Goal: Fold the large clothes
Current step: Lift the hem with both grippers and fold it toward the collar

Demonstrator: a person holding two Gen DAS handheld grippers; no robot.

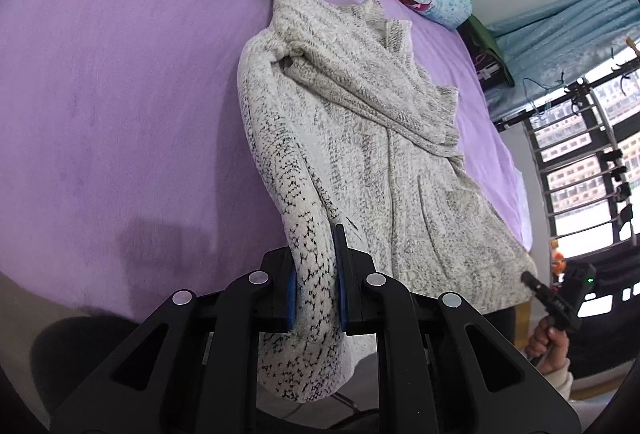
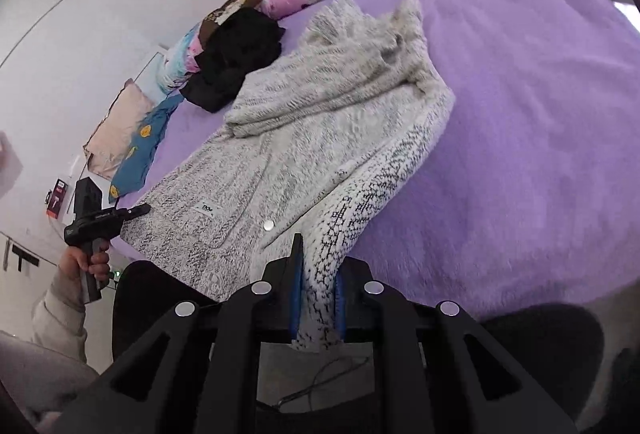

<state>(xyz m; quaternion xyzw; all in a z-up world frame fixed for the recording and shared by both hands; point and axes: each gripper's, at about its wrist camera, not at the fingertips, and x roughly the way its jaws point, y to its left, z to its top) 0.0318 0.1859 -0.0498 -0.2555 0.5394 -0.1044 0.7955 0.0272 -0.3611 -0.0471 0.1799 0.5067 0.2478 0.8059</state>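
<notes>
Bed: purple blanket (image 1: pixel 120 74) fills the frame.
Sweater: grey knit sweater (image 1: pixel 380 154) lies centre, near edge lifted.
Left claw (image 1: pixel 316 294): pinching the sweater's hem, bottom centre.
Right claw (image 2: pixel 316 298): pinching the opposite hem corner.

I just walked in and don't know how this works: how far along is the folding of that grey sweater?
Early on. Done: the sleeves look crossed over the sweater's chest, which lies on the purple bed. In hand: the left gripper and the right gripper each have their jaws shut on a corner of the hem, lifted off the bed. Left: carrying the hem up to fold the body over, then tidying. The black clothes look unfolded.
</notes>
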